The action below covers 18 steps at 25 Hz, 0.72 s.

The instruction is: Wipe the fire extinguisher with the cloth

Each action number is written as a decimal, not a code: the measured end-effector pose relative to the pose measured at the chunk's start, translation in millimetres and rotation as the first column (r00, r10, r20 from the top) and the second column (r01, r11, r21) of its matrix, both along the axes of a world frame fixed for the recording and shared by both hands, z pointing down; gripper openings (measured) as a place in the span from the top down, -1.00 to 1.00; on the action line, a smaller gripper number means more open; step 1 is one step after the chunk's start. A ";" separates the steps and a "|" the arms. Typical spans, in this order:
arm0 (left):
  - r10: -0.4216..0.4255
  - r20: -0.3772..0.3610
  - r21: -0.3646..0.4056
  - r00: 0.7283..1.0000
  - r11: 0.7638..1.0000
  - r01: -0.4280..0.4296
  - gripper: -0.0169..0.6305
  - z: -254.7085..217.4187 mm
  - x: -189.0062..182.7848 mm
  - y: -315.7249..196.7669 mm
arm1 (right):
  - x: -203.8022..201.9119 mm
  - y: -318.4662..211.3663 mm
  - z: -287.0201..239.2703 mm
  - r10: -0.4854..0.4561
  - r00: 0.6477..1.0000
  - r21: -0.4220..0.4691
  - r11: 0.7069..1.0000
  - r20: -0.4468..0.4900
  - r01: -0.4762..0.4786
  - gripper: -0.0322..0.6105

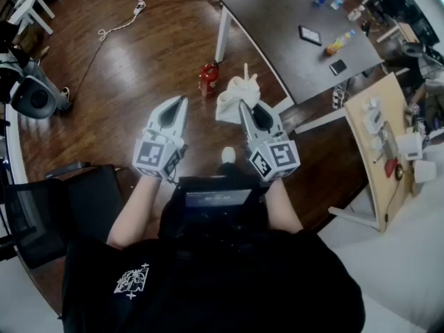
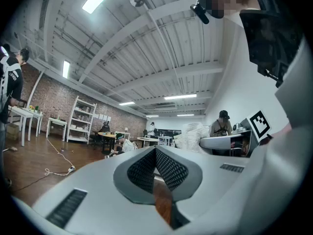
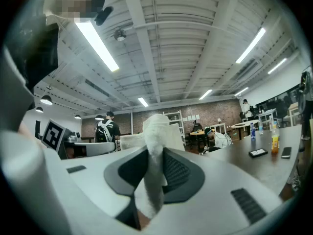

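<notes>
A small red fire extinguisher [image 1: 208, 78] stands on the wooden floor beside the table leg, ahead of both grippers. My right gripper [image 1: 244, 105] is shut on a white cloth [image 1: 236, 96], which bunches up past its tips to the right of the extinguisher. In the right gripper view the cloth [image 3: 155, 155] is pinched between the jaws and hangs down through them. My left gripper [image 1: 182, 101] is shut and holds nothing, its tips a little below and left of the extinguisher. In the left gripper view the left gripper [image 2: 155, 152] has its jaws pressed together with nothing between them.
A dark table [image 1: 291, 33] with a phone, bottles and a tablet stands ahead on the right. A white cable [image 1: 118, 19] lies on the floor at the far left. A black chair [image 1: 55, 214] sits at my left, a wooden bench [image 1: 378, 137] at my right.
</notes>
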State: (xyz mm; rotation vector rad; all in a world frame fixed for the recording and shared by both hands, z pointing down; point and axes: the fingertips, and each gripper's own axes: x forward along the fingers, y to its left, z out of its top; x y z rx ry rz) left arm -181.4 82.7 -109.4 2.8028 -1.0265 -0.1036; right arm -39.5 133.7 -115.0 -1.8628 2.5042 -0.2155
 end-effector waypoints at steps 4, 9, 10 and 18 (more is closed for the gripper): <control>-0.006 0.010 -0.013 1.000 1.000 0.007 0.94 5.6 14.6 -16.4 | 14.6 -20.3 7.1 -0.012 1.000 0.003 1.000 0.004 0.012 0.59; -0.025 0.022 -0.020 0.999 0.999 0.025 0.94 17.8 35.5 -50.5 | 33.5 -61.9 20.7 -0.050 0.999 -0.009 0.999 0.019 0.050 0.60; -0.031 0.026 -0.031 0.999 0.999 0.032 0.94 21.8 40.2 -57.5 | 37.9 -71.6 24.8 -0.063 0.998 -0.017 0.998 0.015 0.063 0.59; -0.097 0.049 -0.074 0.994 0.992 0.100 0.94 85.7 85.1 -118.6 | 96.3 -150.6 85.0 -0.149 0.989 -0.052 0.987 -0.002 0.149 0.59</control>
